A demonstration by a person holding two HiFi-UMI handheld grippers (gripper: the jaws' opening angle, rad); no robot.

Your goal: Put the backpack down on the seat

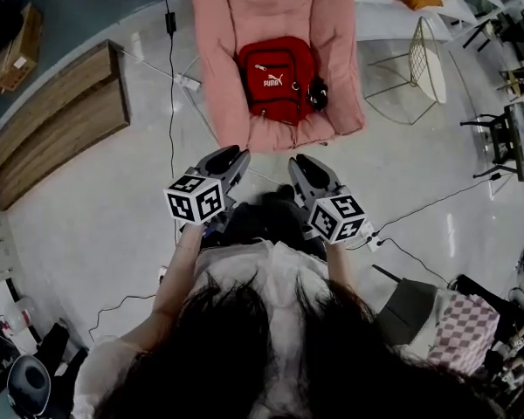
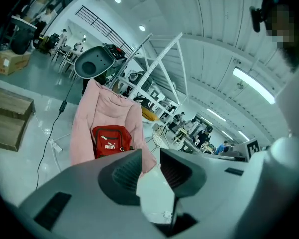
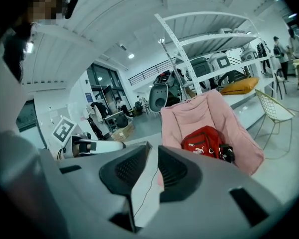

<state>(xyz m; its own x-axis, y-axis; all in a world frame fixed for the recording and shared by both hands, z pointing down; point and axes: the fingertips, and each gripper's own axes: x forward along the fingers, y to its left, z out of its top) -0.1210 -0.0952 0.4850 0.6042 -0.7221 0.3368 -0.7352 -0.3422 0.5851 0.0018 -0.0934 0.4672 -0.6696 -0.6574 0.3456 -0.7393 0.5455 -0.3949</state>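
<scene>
– Chair first: what is on the pink padded chair?
– The red backpack sits on its seat and leans on its back. A small black thing touches the bag's side.
– And the grippers?
– The left gripper and the right gripper are in front of the chair, well apart from it. Their jaws are a little apart and hold nothing.

Pale glossy floor, black cable trailing across it. Stepped wooden platform at left, wire chair at right. White metal rack behind; ceiling strip lights lit.
</scene>
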